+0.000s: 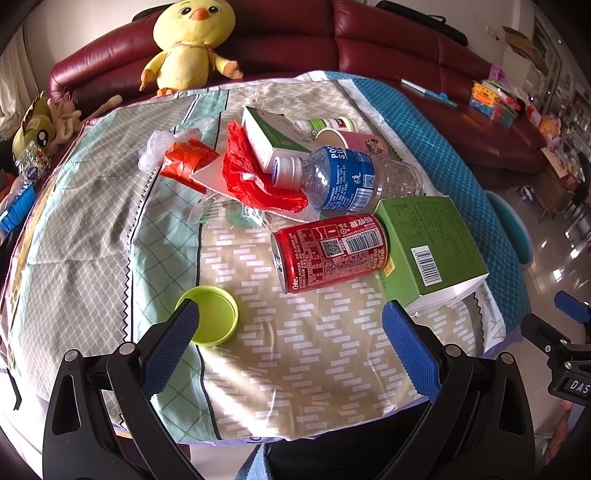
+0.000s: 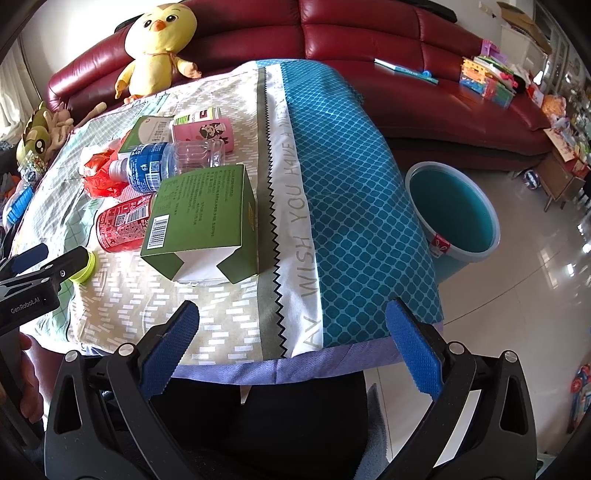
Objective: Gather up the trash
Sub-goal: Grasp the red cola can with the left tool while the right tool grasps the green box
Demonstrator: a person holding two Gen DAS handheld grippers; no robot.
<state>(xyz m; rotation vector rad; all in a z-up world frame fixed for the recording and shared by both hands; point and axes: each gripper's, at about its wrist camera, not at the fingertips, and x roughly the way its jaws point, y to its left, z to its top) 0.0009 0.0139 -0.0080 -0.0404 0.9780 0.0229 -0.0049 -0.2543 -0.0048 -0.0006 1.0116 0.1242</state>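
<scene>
So the table was covered with a patchwork cloth (image 1: 92, 221) and the trash sat in a loose heap on it. Nearest in the left wrist view was a lime-green lid (image 1: 212, 315), lying open side up, with the left gripper (image 1: 291, 317) hanging over the near edge, its blue-padded tongs spread wide and holding nothing. The left pad sat right at the lid's near rim, though contact was hard to call. Just beyond lay a red Coke can (image 1: 328, 253) on its side, touching a green box (image 1: 430, 243) to its right. Farther back, a clear water bottle (image 1: 351, 179) with a blue label rested across a crumpled red plastic bag (image 1: 255, 173), next to a white-and-green carton (image 1: 275, 138) and a pink paper cup (image 1: 354, 142). An orange wrapper (image 1: 186, 162) and some clear plastic (image 1: 157, 147) lay off to the left.

The right gripper (image 2: 291, 317) hovered at the near right corner of the table, tongs also wide and empty. On the floor to the right stood a teal bucket (image 2: 452, 206), well apart from the heap. A yellow plush chick (image 2: 157, 44) sat on the dark red sofa (image 2: 369, 33) at the far side.
</scene>
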